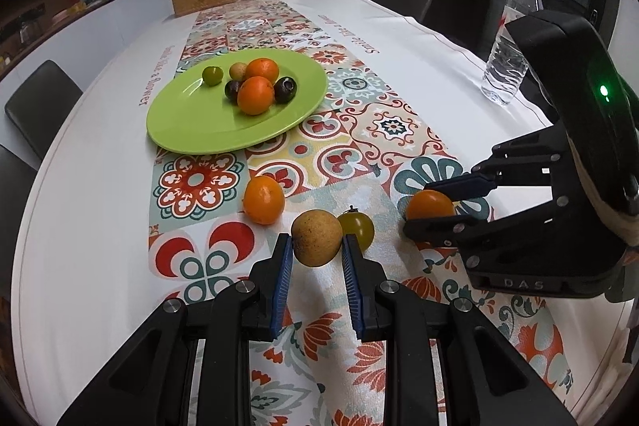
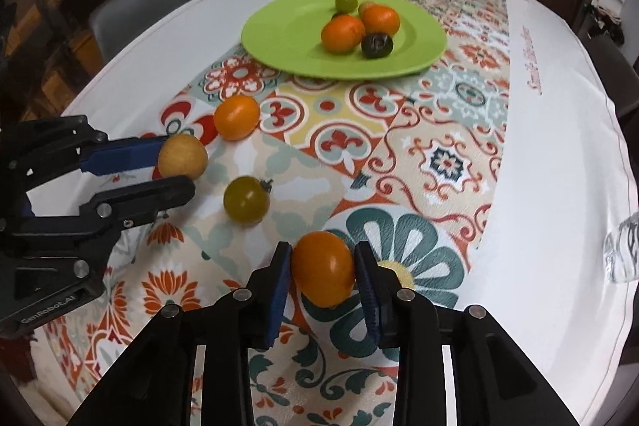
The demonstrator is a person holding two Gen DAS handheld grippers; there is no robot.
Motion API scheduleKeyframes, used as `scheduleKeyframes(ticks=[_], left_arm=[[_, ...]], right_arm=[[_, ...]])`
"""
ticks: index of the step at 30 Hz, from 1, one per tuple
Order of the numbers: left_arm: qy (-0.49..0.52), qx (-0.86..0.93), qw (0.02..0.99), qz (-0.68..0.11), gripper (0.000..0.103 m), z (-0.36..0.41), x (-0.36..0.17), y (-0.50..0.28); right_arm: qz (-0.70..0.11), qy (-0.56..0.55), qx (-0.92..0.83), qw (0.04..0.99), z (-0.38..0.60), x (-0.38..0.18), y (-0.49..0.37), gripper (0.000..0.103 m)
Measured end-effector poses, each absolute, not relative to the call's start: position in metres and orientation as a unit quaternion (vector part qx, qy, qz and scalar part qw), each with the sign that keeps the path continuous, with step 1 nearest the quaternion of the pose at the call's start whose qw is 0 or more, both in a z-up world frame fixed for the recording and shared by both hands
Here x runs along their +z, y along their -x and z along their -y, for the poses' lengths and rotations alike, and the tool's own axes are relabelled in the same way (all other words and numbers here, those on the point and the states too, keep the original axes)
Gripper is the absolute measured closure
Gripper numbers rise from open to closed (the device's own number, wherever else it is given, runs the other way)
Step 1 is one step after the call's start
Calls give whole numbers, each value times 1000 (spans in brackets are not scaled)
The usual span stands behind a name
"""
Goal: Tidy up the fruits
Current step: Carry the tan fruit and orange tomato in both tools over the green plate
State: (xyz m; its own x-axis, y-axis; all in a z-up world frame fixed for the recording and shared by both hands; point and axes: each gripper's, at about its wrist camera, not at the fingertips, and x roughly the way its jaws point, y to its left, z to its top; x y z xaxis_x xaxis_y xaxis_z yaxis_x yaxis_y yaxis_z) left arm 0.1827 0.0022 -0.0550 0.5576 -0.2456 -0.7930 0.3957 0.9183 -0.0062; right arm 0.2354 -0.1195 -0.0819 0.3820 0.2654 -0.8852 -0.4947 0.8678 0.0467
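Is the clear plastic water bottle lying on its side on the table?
No, the clear plastic water bottle stands upright near the edge of the white tablecloth, its white cap on top.

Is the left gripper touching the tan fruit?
Touching. The left wrist view shows both blue pads pressed against the tan fruit held in the left gripper.

Even indoor light from overhead, bright white surface [image 1: 100, 186], dim room toward twelve o'clock, soft short shadows under fruit, strong fisheye bending and black vignette at corners, slight blur in right wrist view
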Motion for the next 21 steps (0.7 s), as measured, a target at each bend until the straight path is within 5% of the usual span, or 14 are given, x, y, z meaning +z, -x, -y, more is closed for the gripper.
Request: scheduleKeyframes(ticks=[21], left_arm=[[-73,-165,900,-397,78,-13,-11,-184]], right_arm=[[-417,88,249,870,110,-18,-224,71]])
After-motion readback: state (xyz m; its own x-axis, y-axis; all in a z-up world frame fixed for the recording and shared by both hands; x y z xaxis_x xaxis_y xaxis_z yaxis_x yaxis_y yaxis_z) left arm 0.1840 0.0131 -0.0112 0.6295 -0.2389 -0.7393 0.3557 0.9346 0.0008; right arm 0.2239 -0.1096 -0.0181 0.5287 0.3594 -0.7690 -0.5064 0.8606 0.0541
